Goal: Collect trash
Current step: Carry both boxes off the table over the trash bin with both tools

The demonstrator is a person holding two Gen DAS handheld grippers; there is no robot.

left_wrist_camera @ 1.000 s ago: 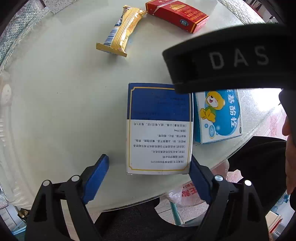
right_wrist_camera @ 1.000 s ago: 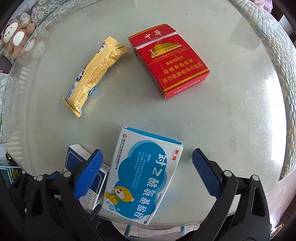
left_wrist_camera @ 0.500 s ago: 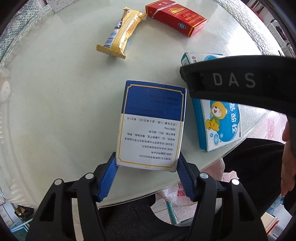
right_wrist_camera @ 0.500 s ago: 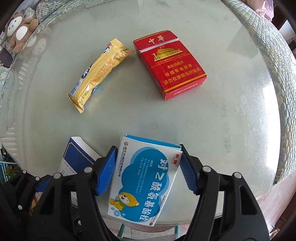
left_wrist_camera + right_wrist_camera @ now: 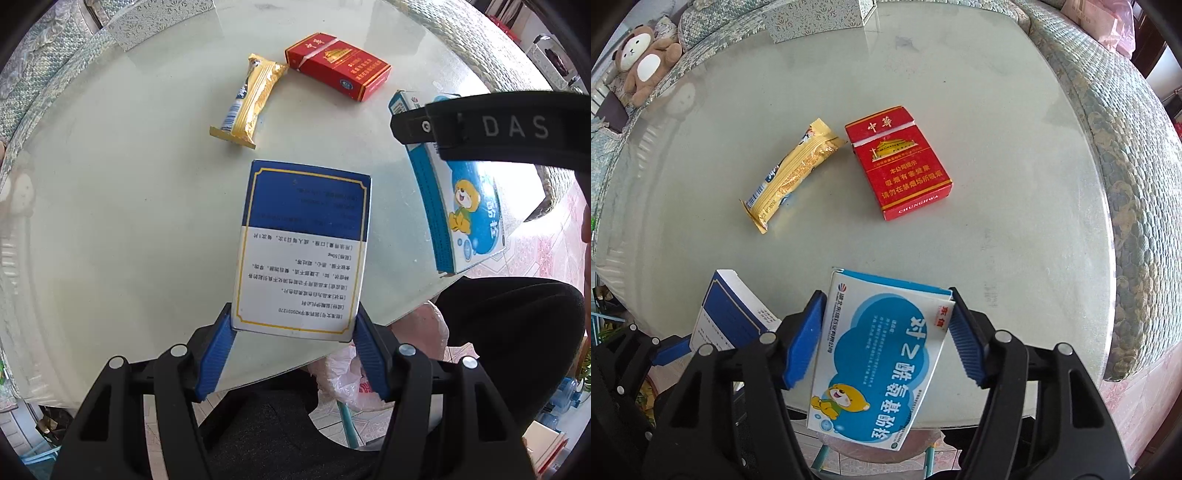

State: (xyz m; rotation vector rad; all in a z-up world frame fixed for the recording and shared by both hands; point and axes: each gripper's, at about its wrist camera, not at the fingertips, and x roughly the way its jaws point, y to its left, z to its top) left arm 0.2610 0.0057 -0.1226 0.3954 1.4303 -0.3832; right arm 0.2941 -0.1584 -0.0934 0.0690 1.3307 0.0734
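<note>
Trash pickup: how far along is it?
Done: nothing visibly binned. In hand: left tongs shut on the dark blue box, right tongs shut on the light blue box, both at the near edge of the table. Left: the yellow wrapper and the red cigarette pack, lying untouched mid-table.
</note>
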